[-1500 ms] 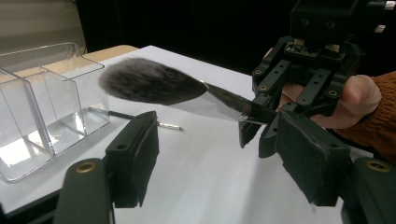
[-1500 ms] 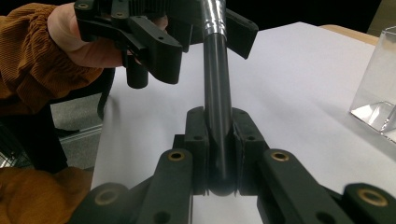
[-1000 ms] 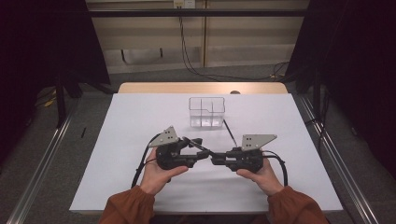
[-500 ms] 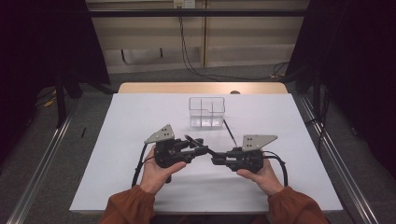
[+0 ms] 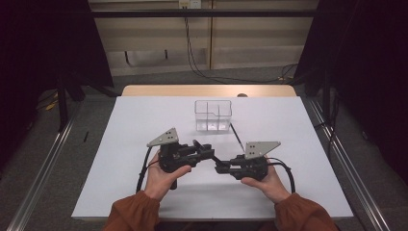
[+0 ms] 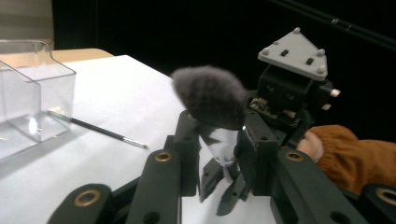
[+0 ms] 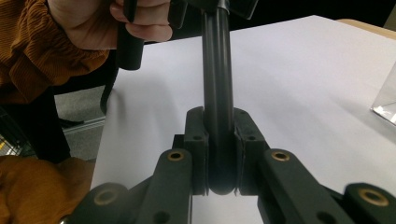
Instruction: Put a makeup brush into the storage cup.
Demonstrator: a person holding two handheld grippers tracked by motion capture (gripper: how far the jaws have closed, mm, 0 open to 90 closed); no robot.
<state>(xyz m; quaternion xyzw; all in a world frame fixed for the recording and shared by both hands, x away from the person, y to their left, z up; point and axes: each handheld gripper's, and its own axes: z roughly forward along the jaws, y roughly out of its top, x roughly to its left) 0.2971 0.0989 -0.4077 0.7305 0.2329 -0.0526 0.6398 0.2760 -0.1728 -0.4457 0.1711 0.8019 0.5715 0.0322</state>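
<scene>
The left gripper (image 5: pixel 208 153) sits at about 7 o'clock on the white table (image 5: pixel 134 125), held in the person's left hand (image 5: pixel 166 175). In the left gripper view its jaws are clamped on the silver ferrule of a makeup brush (image 6: pixel 211 98); the grey bristle head stands just above the jaw tips.

The brush spans the gap between the two grippers. In the high view its dark handle (image 5: pixel 219 162) runs from the left gripper toward 4 o'clock into the right gripper.

The right gripper (image 5: pixel 222 168) sits at about 5 o'clock on the table, held in the right hand (image 5: pixel 269 185). In the right gripper view its jaws are closed on the rounded end of the black handle (image 7: pixel 217 102), touching it on both sides.

A clear plastic container (image 5: pixel 213 115) with compartments stands at 12 o'clock, well apart from both grippers. A thin black brush (image 5: pixel 235 135) lies flat on the table just beside the container, at its 4 o'clock.
</scene>
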